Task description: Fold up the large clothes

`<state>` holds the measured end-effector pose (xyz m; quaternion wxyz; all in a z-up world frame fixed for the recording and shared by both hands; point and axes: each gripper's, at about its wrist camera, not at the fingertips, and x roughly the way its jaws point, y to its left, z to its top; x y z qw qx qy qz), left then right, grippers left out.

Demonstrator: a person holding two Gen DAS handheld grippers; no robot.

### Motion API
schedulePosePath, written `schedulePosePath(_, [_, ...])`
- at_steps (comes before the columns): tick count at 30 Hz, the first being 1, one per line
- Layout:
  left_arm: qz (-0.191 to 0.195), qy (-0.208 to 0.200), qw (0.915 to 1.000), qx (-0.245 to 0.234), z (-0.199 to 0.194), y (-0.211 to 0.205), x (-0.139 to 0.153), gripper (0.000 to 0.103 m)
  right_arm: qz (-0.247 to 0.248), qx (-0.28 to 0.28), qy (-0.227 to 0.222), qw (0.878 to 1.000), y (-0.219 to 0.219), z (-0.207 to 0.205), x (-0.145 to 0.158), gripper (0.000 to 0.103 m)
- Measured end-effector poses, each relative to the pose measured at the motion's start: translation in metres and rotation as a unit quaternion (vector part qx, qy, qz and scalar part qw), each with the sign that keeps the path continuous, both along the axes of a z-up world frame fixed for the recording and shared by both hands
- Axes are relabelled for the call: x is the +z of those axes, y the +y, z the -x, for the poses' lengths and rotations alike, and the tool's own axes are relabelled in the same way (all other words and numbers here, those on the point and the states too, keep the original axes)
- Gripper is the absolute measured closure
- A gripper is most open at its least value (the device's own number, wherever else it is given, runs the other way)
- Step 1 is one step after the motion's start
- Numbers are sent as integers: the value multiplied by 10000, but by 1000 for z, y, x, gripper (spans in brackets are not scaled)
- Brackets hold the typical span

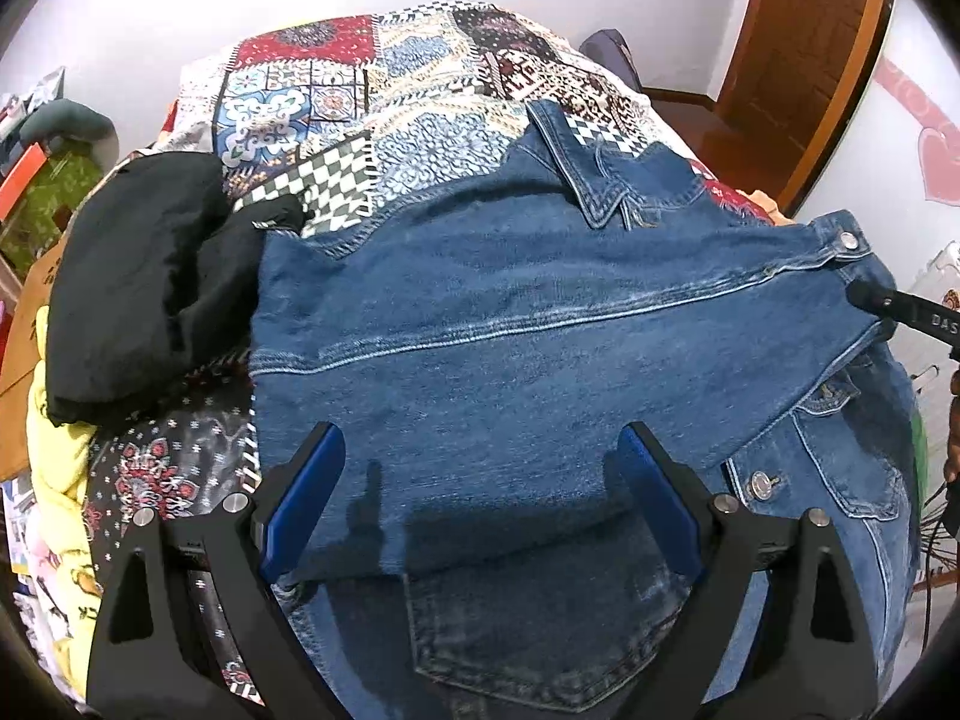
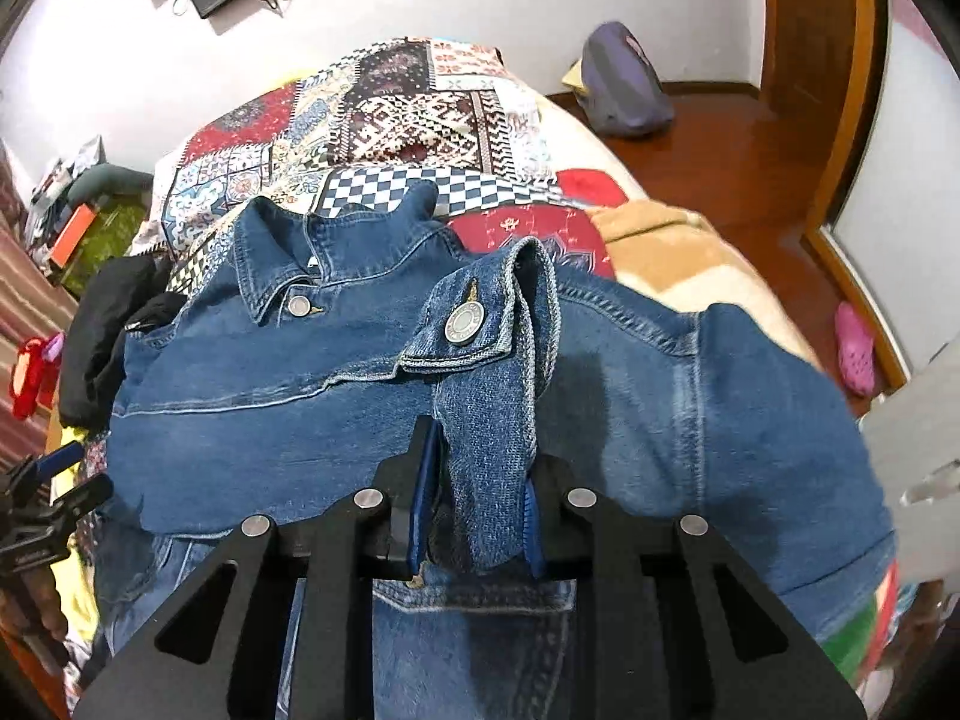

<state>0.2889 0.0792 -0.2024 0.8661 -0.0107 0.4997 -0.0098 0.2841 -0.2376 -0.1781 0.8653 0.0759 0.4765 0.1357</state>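
Note:
A blue denim jacket (image 1: 510, 312) lies on a patchwork bedspread (image 1: 360, 96), partly folded, its collar (image 1: 591, 180) toward the far side. Under its near edge lie blue jeans (image 1: 540, 630) with a back pocket showing. My left gripper (image 1: 480, 498) is open and empty just above the jacket's near edge. My right gripper (image 2: 477, 510) is shut on the jacket's buttoned cuff (image 2: 480, 348) and holds it over the jacket body (image 2: 270, 408). The right gripper's tip also shows in the left wrist view (image 1: 870, 300) at the jacket's right edge.
A black garment (image 1: 138, 282) is heaped at the jacket's left. Yellow cloth (image 1: 54, 468) hangs at the bed's left edge. A tan blanket (image 2: 672, 264) lies at the right. A purple bag (image 2: 624, 84) and a pink shoe (image 2: 855, 348) sit on the wooden floor.

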Motion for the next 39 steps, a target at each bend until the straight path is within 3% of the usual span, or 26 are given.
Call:
schedulePosePath(5, [-82, 162, 9998, -8, -2, -8, -16, 11, 104, 17, 422, 9991, -2, -3, -36, 79])
schedulePosePath(7, [-87, 222, 9997, -15, -2, -8, -20, 11, 135, 18, 594, 9981, 2, -3, -46, 75])
schedulePosePath(9, [-109, 231, 9997, -33, 0, -9, -22, 11, 175, -46, 650, 9977, -2, 1, -50, 65])
schedulePosePath(12, [-139, 146, 9998, -60, 2, -11, -18, 11, 121, -112, 587, 9981, -12, 9, -41, 58])
schedulePosePath(19, [-175, -304, 9992, -197, 6, -27, 8, 11, 299, -449, 154, 9984, -46, 29, -6, 56])
schedulePosePath(22, [-135, -521, 9982, -247, 8, -34, 21, 11, 162, -865, 29, 9961, -77, 41, 5, 45])
schedulePosePath(25, [-30, -695, 9972, -291, 11, -42, 31, 11, -23, -1379, 0, 9904, -112, 58, 6, 39])
schedulePosePath(30, [172, -737, 9966, -324, 13, -51, 34, 11, -349, -2051, 509, 9768, -161, 79, -21, 38])
schedulePosePath(39, [85, -508, 9982, -304, 13, -58, 17, 11, -1474, -2762, 1097, 9434, -202, 65, -72, 38])
